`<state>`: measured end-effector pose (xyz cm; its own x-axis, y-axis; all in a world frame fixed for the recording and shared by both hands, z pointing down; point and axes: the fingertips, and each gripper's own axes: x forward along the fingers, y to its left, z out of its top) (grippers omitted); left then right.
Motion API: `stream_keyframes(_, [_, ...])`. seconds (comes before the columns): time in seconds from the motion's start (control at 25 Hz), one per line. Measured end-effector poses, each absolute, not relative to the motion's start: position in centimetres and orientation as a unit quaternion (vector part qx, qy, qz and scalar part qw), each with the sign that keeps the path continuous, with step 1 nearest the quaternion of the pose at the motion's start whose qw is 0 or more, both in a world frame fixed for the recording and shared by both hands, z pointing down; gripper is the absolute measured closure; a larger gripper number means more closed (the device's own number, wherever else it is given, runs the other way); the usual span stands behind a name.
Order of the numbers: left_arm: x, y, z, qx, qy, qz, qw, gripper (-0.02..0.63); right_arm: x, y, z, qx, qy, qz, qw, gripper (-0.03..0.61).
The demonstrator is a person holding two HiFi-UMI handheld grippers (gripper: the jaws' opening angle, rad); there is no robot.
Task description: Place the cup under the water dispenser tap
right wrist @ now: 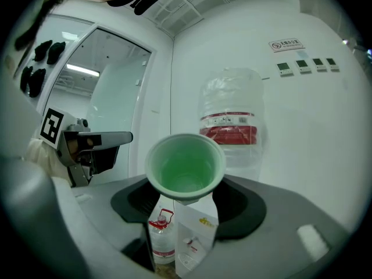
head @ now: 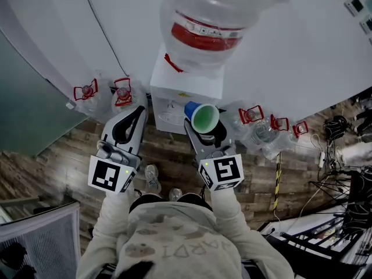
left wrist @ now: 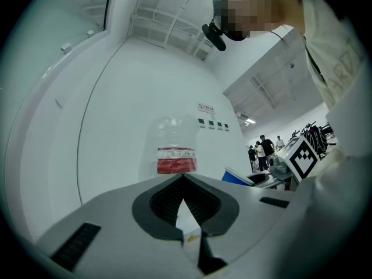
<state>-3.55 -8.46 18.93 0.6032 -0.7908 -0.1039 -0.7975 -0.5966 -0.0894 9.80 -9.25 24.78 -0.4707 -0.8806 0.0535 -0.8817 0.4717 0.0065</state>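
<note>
My right fingers (right wrist: 251,213) pinch the cup (right wrist: 185,168) low, aimed at the water dispenser (head: 185,93); my left fingers (left wrist: 156,207) are pressed together, empty, spare.

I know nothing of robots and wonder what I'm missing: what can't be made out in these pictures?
The bottle: top cut off by the head view's upper edge.
Where the right tongs pinch the cup: right gripper view, hidden behind the cup's rim.
The sign on the wall: right gripper view, print too small to read.
</note>
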Motion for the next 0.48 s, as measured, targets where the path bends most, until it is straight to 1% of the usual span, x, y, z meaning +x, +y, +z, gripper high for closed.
stream_keyframes(0.48, [-4.7, -15.6, 21.3, -0.913, 0.405, 0.019, 0.038, 0.609, 8.0, -14.5, 28.7, 0.545, -0.836, 0.045, 0.051, 0.288])
